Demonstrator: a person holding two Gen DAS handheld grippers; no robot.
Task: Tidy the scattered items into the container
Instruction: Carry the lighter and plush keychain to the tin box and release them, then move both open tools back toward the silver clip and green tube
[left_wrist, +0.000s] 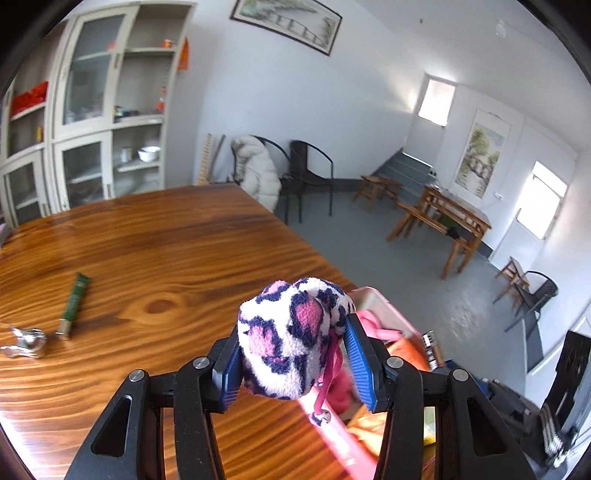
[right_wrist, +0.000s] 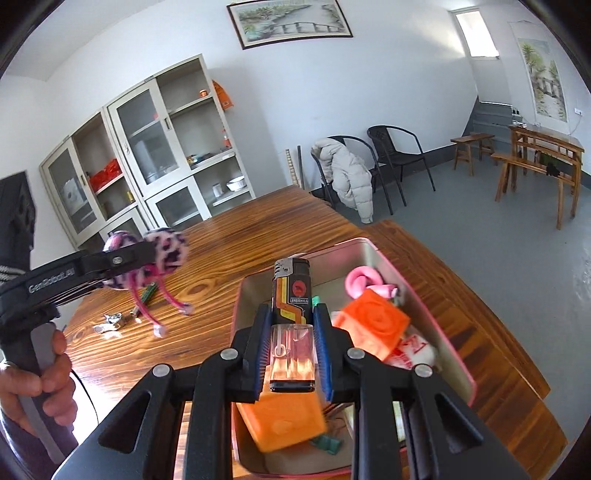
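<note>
My left gripper (left_wrist: 295, 354) is shut on a fluffy pink, white and navy spotted pouch (left_wrist: 291, 332) with pink drawstrings, held above the wooden table (left_wrist: 166, 258) beside the pink-rimmed metal tin (left_wrist: 373, 299). From the right wrist view the same pouch (right_wrist: 166, 251) hangs left of the tin (right_wrist: 369, 251), clear of it. My right gripper (right_wrist: 290, 350) is shut on a black and orange lighter (right_wrist: 291, 295) with a clear lower body, held over the tin. Inside lie orange blocks (right_wrist: 373, 325), a pink coiled item (right_wrist: 364, 280) and other small things.
A green tube (left_wrist: 74, 306) and a silver metal clip (left_wrist: 27, 341) lie on the table at the left. A person's hand (right_wrist: 44, 373) holds the left gripper's handle. Cabinets, chairs and wooden benches stand beyond the table.
</note>
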